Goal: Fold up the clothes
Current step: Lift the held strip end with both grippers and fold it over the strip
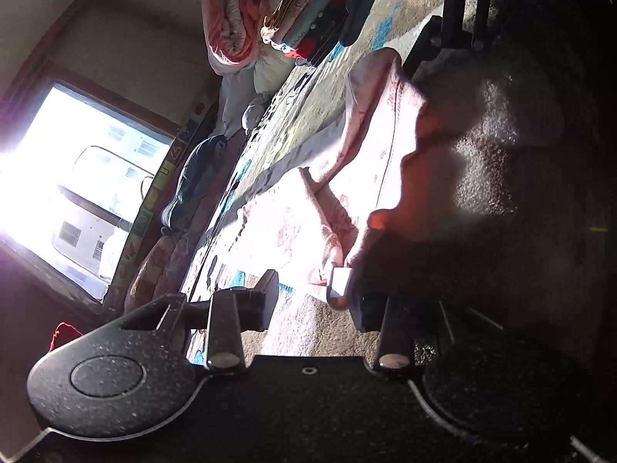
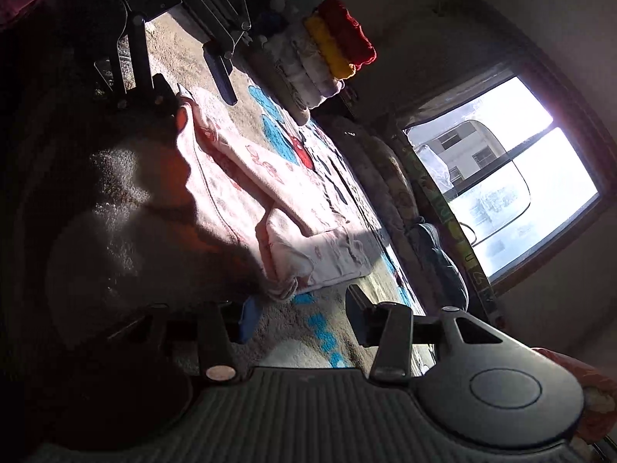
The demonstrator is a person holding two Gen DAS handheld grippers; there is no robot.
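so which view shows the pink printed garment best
The right wrist view: the pink printed garment lies across the patterned carpet, mostly well lit. In the left wrist view the same garment is partly glare-washed and shadowed.

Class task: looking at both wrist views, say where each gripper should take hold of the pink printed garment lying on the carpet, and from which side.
Grip the pink printed garment at its near hem corners, coming in low along the carpet. The left gripper and right gripper both stand open at that edge, one near each corner, and the cloth lies flat there.

bright window (image 2: 513, 177) lights plain walls (image 1: 127, 38).
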